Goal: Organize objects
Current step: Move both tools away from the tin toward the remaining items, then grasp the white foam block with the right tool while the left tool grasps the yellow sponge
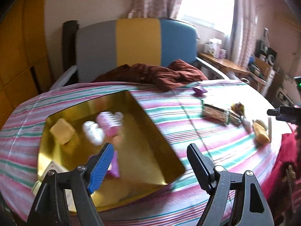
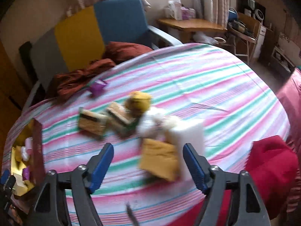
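— What's ahead of your right gripper (image 2: 147,158)?
— A yellow sponge (image 2: 160,158) (blurred) against a white block (image 2: 190,133), right of the gold tin (image 1: 150,146); your jaws gape wide.
— The tin?
— It holds a yellow block (image 1: 62,130) and pink bottle (image 1: 111,124); your left gripper (image 1: 150,160) hangs wide, empty.

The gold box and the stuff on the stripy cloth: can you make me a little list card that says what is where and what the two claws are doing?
Gold box: open, on the striped cloth
Inside the box: yellow block, pink ribbed bottle, white item, all blurred
Loose on the cloth: purple packet, brown patterned boxes, yellow pouch, white block
Left claw: open, holding nothing, above the box
Right claw: open, holding nothing, near the yellow pouch
Behind: striped chair, brown fabric
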The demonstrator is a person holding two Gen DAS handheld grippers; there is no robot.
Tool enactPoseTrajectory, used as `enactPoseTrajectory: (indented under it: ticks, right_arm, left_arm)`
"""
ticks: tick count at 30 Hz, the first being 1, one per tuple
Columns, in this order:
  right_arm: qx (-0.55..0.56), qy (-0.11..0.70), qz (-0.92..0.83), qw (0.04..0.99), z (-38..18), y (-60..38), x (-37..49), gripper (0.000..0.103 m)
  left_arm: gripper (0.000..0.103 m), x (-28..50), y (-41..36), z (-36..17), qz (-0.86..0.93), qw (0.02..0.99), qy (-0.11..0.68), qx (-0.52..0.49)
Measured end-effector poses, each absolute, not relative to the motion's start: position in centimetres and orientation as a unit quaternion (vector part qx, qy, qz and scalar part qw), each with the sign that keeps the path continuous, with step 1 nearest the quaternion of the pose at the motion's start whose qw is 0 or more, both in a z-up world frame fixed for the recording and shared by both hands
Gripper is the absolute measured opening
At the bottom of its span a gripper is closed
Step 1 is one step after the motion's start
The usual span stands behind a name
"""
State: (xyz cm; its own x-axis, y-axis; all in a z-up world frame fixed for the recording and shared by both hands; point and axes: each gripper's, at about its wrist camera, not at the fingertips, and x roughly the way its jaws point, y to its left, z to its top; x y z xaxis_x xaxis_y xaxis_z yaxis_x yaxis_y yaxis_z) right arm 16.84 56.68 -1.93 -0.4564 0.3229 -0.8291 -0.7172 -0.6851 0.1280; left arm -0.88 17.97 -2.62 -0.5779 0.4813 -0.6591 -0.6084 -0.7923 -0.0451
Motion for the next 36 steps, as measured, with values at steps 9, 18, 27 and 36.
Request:
enactPoseTrajectory:
  ticks: [9,18,27,36]
  right_arm:
    - [-0.496,0.235,0.783,0.293,-5.7,62.1,17.0,0.08]
    - [-0.526,0.231,0.776,0.262,-6.9,62.4,15.8,0.06]
    - [-0.449,0.251,0.807,0.29,-5.2,62.1,18.7,0.052]
    - [-0.321,0.314,0.823,0.346,-4.0,63.3,22.7,0.052]
  left_arm:
    - [0.081,0.1,22.9,-3.0,0.856,0.361,0.116,-0.352]
    - [0.081,0.4,27.0,-3.6,0.838,0.39,0.141,-0.354]
    - [0.08,0.8,32.3,-3.5,0.813,0.44,0.156,-0.349]
    - [0.08,3.1,40.5,-4.4,0.755,0.519,0.175,-0.361]
